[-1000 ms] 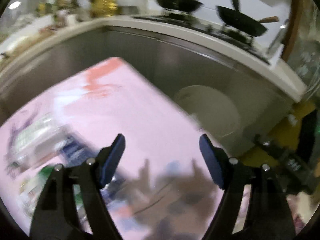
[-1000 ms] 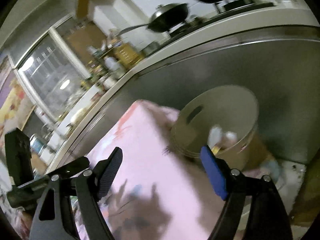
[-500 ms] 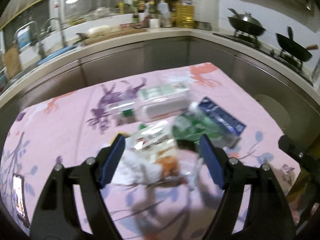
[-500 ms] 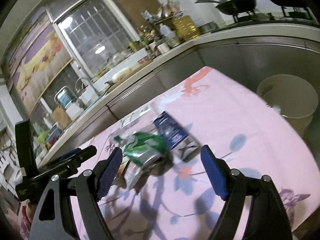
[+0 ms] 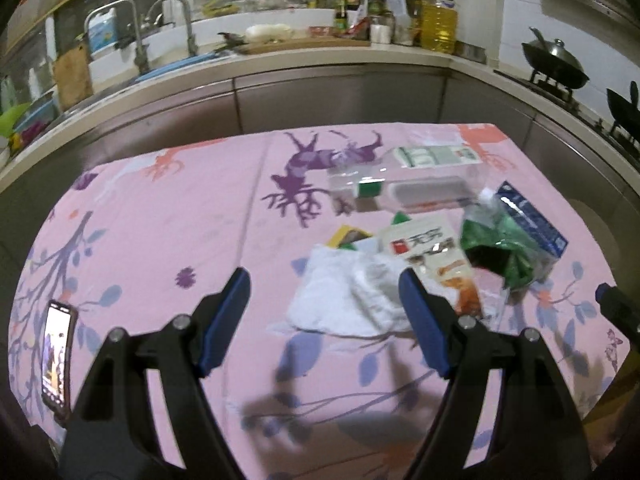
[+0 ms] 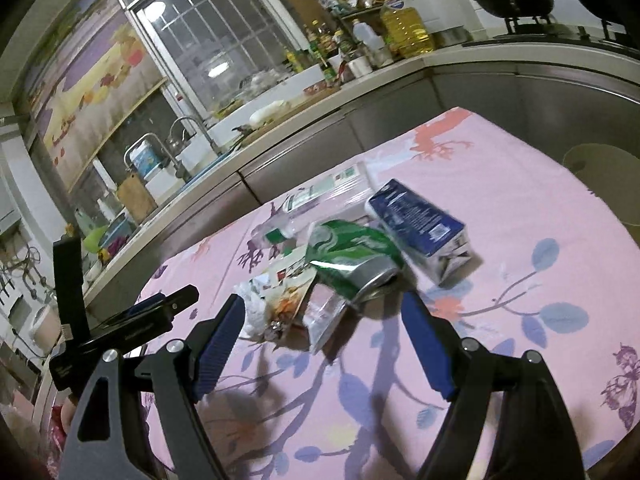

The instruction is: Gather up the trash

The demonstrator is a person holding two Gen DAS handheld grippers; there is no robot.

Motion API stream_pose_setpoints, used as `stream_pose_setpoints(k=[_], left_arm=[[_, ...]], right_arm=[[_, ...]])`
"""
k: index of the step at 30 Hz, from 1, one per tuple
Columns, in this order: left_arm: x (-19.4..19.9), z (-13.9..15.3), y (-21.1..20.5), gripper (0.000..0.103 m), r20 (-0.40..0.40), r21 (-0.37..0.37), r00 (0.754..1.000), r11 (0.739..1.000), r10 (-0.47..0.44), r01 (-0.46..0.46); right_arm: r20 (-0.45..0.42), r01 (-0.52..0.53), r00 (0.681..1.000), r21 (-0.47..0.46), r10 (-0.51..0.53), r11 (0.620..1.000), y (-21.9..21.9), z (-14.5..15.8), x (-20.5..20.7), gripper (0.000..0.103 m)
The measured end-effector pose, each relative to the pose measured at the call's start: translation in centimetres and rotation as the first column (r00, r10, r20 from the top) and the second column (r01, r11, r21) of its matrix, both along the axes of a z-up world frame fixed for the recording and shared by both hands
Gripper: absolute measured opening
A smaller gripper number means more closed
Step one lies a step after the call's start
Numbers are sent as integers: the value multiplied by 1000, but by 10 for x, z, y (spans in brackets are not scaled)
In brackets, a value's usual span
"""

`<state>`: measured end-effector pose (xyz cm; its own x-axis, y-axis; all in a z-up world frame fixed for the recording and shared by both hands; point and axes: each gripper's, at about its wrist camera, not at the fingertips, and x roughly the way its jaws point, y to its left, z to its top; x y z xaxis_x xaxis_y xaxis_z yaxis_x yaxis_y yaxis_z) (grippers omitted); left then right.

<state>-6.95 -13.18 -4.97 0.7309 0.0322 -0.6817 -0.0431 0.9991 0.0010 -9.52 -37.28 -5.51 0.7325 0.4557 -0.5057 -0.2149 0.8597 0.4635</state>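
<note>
- On the table [image 5: 160,216] with the pink cloth we see a small heap of trash, near the far right side
- Our left gripper [image 5: 324,312] is spread wide and holds nothing; it hangs over the cloth, just in front of the white tissue [image 5: 344,296]
- Our right gripper [image 6: 320,320] is spread wide too, with nothing in it; it points at the green can [image 6: 352,260]
- The green can lies on its side, touching the blue carton [image 6: 420,224]
- A snack bag [image 5: 436,252] lies between the tissue and the can
- A clear bottle [image 5: 396,188] lies behind the heap
- A phone [image 5: 56,356] lies at the left edge of the cloth
- A pale bin [image 6: 600,168] stands past the right side of the table
</note>
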Motion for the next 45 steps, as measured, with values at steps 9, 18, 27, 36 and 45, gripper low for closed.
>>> stream_pose_setpoints(k=[9, 18, 27, 36, 45], left_arm=[[2, -14, 16, 84, -29, 6, 999, 1000, 26, -26], [1, -23, 25, 94, -45, 0, 998, 999, 46, -46], [-1, -24, 30, 97, -37, -1, 997, 998, 66, -66], [-5, -22, 31, 97, -29, 11, 996, 997, 80, -80], [-7, -21, 29, 97, -32, 25, 997, 997, 76, -76]], right_arm=[[-35, -19, 999, -16, 18, 1000, 15, -8, 1, 78], [-55, -34, 998, -24, 32, 999, 23, -15, 1, 78], [-62, -37, 997, -27, 36, 999, 25, -17, 1, 78], [-60, -43, 997, -28, 42, 999, 29, -16, 1, 78], [-60, -42, 997, -28, 41, 999, 29, -16, 0, 78]])
